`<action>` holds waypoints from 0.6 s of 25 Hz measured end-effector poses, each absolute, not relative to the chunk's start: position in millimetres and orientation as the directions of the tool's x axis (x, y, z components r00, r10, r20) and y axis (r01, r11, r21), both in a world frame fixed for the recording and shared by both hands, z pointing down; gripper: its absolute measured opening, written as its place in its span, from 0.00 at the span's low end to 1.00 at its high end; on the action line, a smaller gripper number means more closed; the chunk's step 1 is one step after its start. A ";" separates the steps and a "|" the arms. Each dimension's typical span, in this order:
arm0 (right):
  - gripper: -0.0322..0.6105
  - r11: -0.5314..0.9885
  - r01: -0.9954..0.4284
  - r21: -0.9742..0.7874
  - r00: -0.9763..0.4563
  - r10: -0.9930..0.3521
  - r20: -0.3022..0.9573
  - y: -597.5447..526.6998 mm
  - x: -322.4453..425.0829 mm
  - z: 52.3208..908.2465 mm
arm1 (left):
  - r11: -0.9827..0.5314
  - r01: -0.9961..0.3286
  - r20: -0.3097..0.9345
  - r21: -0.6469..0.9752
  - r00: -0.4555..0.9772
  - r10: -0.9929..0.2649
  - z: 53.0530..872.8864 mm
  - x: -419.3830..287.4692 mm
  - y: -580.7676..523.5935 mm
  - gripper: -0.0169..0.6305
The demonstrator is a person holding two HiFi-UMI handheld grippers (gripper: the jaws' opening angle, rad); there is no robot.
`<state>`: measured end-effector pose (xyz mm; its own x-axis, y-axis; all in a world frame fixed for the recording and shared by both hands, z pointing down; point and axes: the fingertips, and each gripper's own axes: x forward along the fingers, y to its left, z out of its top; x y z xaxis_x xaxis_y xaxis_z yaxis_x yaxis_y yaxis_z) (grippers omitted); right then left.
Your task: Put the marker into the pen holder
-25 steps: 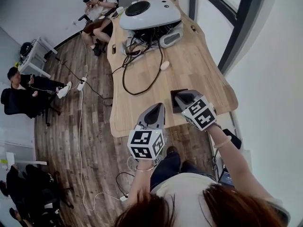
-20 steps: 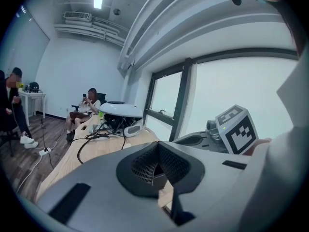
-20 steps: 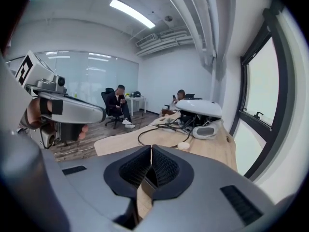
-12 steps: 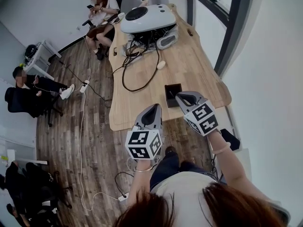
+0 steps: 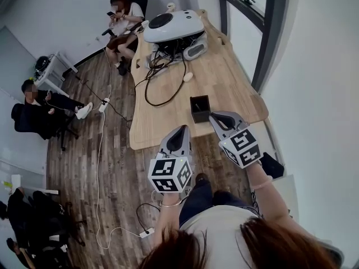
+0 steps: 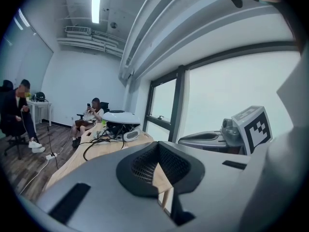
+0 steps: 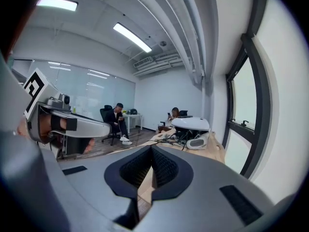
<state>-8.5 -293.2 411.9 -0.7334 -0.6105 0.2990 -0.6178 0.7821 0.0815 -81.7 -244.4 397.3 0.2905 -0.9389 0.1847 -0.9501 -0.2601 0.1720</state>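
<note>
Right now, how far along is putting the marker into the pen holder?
Done: unclear. No marker shows on the table, but inside the pen holder it is too dark to read. In hand: nothing; the left tongs and right tongs are shut and empty. Left: confirm the marker is inside.

Wore a pale top [image 5: 224, 228], dark trousers [image 5: 201, 198], a thin bracelet [image 5: 261, 182] at each wrist; had reddish-brown hair [image 5: 275, 245].
</note>
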 end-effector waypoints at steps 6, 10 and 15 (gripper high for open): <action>0.10 0.776 -0.622 0.098 -0.735 -0.623 0.267 -267.9 7.2 401.4 | -0.246 -0.956 0.177 0.161 0.273 -0.945 390.6 -68.3 -221.2 0.05; 0.10 0.763 -0.639 0.102 -0.729 -0.642 0.236 -256.0 16.0 391.0 | -0.253 -0.957 0.168 0.143 0.275 -0.947 383.6 -62.3 -212.6 0.05; 0.09 0.749 -0.651 0.120 -0.720 -0.660 0.215 -241.7 17.6 382.4 | -0.273 -0.953 0.161 0.131 0.292 -0.943 380.2 -59.4 -206.3 0.05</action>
